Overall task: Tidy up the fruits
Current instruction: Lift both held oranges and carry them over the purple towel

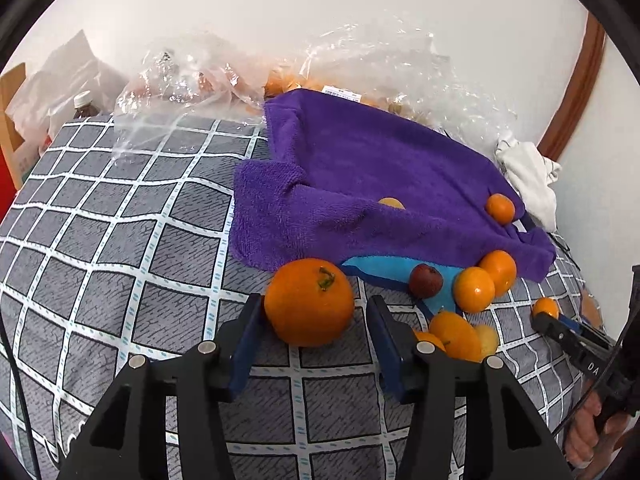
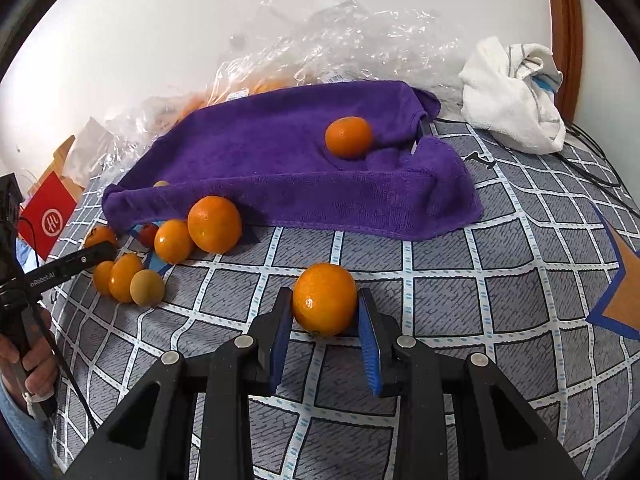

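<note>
Oranges everywhere on the grey checked bedcover point(image 1: 120, 240).

Left gripper point(image 1: 310, 312): fingers spread around the big stemmed orange point(image 1: 309, 302). Left finger looks to be touching its side, right finger shows a gap. Orange sits on the cover, just in front of the purple towel point(image 1: 360, 184).

Right of that, at the towel's near edge: a loose cluster of oranges point(image 1: 484, 280), one small dark red fruit point(image 1: 426, 280) and a pale yellowish fruit point(image 1: 488, 338), some lying on a blue cloth point(image 1: 384, 266). One small orange point(image 2: 348, 137) sits on top of the towel, another fruit point(image 1: 391, 203) is half hidden in a fold.

Right gripper point(image 2: 325, 312): fingers close against both sides of a second orange point(image 2: 325, 298), pinching it, down on the cover, well apart from the cluster.

Behind the towel: crumpled clear plastic bags point(image 2: 320, 32) against the wall, white cloth point(image 2: 516, 92) at far right.
</note>
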Demonstrator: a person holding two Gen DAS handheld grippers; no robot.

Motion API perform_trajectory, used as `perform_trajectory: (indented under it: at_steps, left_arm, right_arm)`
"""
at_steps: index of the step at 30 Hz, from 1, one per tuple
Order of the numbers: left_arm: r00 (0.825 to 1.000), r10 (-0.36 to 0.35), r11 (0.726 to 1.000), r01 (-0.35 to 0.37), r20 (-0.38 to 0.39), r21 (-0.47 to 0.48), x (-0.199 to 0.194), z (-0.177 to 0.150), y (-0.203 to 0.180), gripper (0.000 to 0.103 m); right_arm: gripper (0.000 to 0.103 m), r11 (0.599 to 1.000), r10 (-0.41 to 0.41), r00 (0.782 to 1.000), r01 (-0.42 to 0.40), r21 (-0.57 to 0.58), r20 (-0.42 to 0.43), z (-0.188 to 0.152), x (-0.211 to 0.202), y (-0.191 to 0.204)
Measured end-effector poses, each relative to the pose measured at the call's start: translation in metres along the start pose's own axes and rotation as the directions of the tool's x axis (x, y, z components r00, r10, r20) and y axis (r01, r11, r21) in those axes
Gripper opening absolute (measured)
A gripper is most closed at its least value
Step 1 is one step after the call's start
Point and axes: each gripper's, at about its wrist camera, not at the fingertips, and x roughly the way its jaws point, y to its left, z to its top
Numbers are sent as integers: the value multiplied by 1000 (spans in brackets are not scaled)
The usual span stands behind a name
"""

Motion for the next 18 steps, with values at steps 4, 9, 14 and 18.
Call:
perform_trajectory:
  at_steps: [4, 9, 14, 18]
  left_arm:
    - [999, 39, 999, -38, -6, 31, 2, 0, -7, 50]
    - [1000, 14, 1000, -14, 4, -10, 1, 1, -1, 50]
    - [999, 34, 999, -34, 8, -19, 0, 0, -1, 41]
    - [1000, 7, 999, -6, 15, -43, -1, 0, 4, 40]
  right_arm:
    - [32, 1000, -6, 1000, 6, 4, -2, 1, 1, 0]
    - [32, 1000, -14, 1000, 14, -1, 1, 1, 1, 2]
    - [32, 1000, -18, 1000, 18, 2, 5, 1, 0, 2]
    - [32, 1000, -16, 1000, 16, 21, 15, 0, -2, -1]
